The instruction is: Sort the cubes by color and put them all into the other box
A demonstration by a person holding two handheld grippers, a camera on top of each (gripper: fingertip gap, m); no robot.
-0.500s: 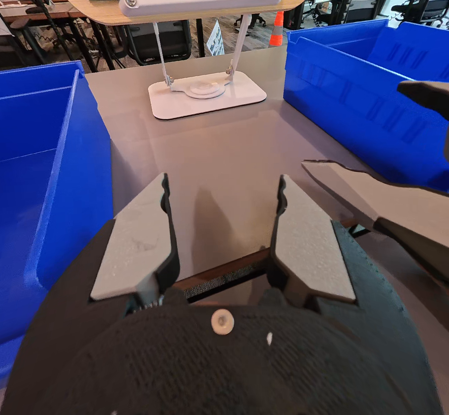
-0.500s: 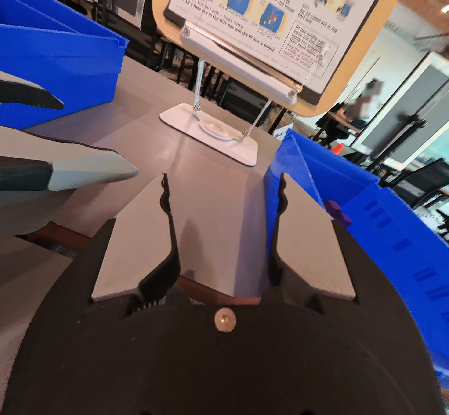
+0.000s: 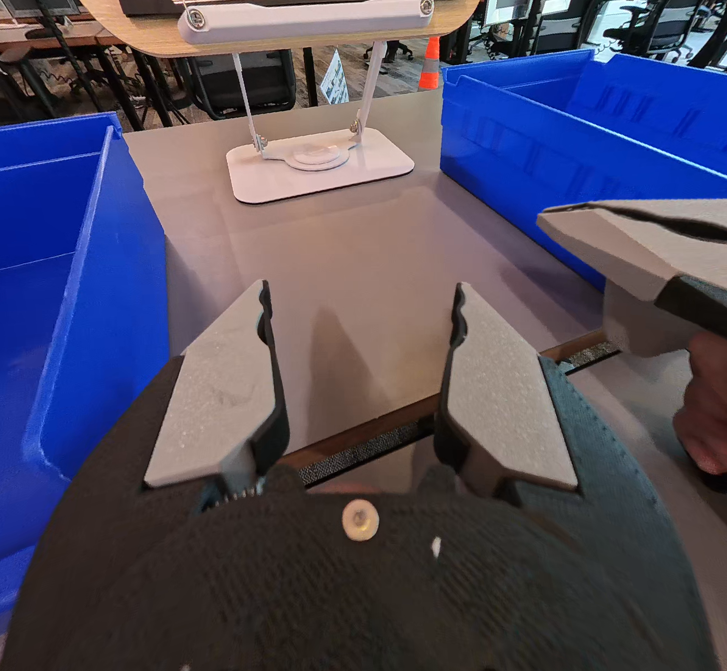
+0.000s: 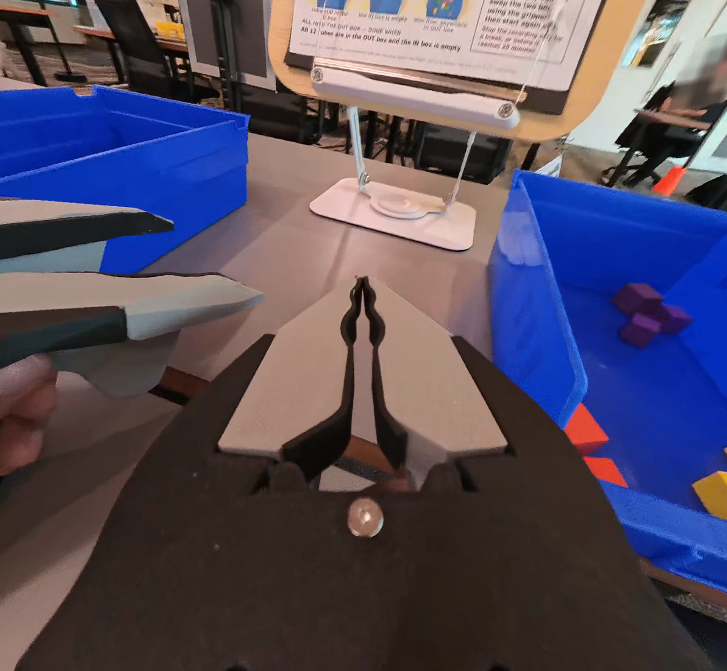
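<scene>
Right wrist view has the right gripper [image 4: 362, 282] pinched closed on nothing, over the grey table [image 4: 299, 259] near its front edge. Purple cubes [image 4: 649, 314], red cubes [image 4: 586, 432] and a yellow cube [image 4: 714, 495] sit in the blue box [image 4: 527, 298] at the right edge. Left gripper [image 3: 362, 294] gapes wide, nothing in it, beside the other blue box [image 3: 98, 298] at the left edge. White sign stand [image 3: 318, 168] at the back edge, office chairs behind.

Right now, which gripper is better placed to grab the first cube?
Right, probably. The right gripper sits beside the blue box holding the purple cubes, though it is shut and must open. The left gripper is open but sits across the table.
</scene>
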